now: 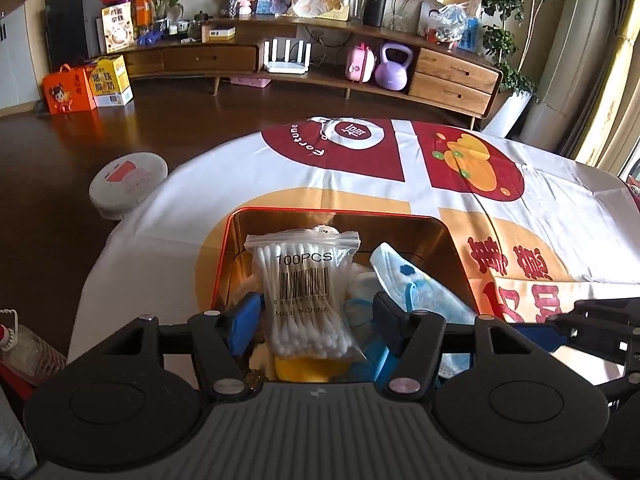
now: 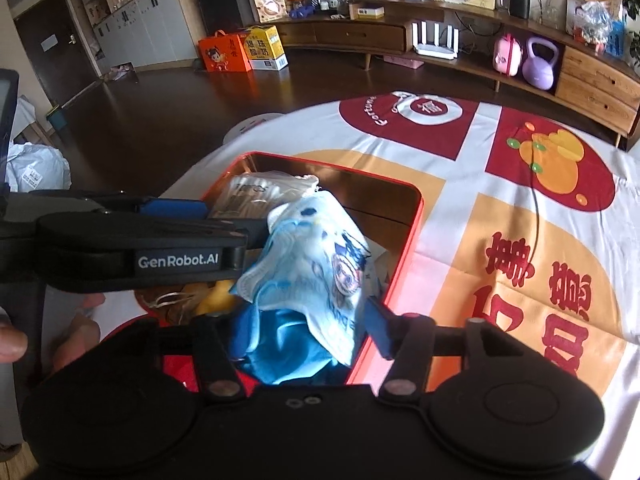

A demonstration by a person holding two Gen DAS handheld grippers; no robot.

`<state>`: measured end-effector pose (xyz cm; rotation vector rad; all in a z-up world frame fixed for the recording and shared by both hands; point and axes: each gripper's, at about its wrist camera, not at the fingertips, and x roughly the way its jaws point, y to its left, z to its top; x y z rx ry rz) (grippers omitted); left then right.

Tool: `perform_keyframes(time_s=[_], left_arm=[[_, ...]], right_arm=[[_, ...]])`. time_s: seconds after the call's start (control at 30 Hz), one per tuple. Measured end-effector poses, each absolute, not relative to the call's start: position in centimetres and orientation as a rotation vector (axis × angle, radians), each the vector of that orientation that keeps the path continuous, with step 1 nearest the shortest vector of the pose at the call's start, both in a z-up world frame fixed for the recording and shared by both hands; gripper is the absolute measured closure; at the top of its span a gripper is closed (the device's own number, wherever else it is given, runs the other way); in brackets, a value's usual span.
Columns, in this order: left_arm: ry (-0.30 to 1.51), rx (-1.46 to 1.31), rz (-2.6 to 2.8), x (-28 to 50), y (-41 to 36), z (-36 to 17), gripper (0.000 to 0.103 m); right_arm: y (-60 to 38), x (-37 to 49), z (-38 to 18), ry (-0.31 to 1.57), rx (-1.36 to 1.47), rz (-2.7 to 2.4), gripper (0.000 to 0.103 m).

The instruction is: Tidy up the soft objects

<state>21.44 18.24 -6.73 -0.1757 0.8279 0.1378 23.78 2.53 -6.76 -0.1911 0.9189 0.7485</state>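
Note:
A red tin box (image 1: 240, 216) with a gold inside stands on the table; it also shows in the right wrist view (image 2: 416, 216). In it lie a clear bag of cotton swabs (image 1: 302, 300), a blue-and-white face mask (image 1: 416, 280), something yellow (image 1: 308, 370) and blue cloth (image 2: 280, 344). My left gripper (image 1: 316, 316) hangs open over the box, its blue pads on either side of the swab bag without pinching it. My right gripper (image 2: 304, 332) is open just above the mask (image 2: 316, 264). The left gripper shows from the side in the right wrist view (image 2: 168, 216).
The table wears a white cloth with red and orange prints (image 1: 460, 168). A round white stool (image 1: 128, 180) stands on the dark floor to the left. A long wooden cabinet (image 1: 452, 76) with clutter runs along the far wall. Gift boxes (image 1: 88, 84) sit on the floor.

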Motion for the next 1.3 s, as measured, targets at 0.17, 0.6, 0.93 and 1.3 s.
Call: perform_keyframes(time_s=[0.17,0.6,0.93,1.3], left_arm=[[0.801,-0.149,0.133,20.1,18.0,-5.6,0.038],[0.743,-0.123,0.114,16.3,16.7,-3.2,0.031],[0.692,-0.143,0.081,12.8,15.5,-1.5,0.024],[0.627,-0.163,0.079,9.8,14.3,-0.5,0.009]], right_arm=[[2.1,22.8,-6.0,0.893,-0.204,0.759,0.039],[-0.9,20.3,-3.6,0.819,-0.128,0.785,0.022],[-4.0,17.8,-1.8,0.690,-0.080,0.775,0.008],[-5.9,15.2,-0.5,0.538,-0.082,0.775,0.000]])
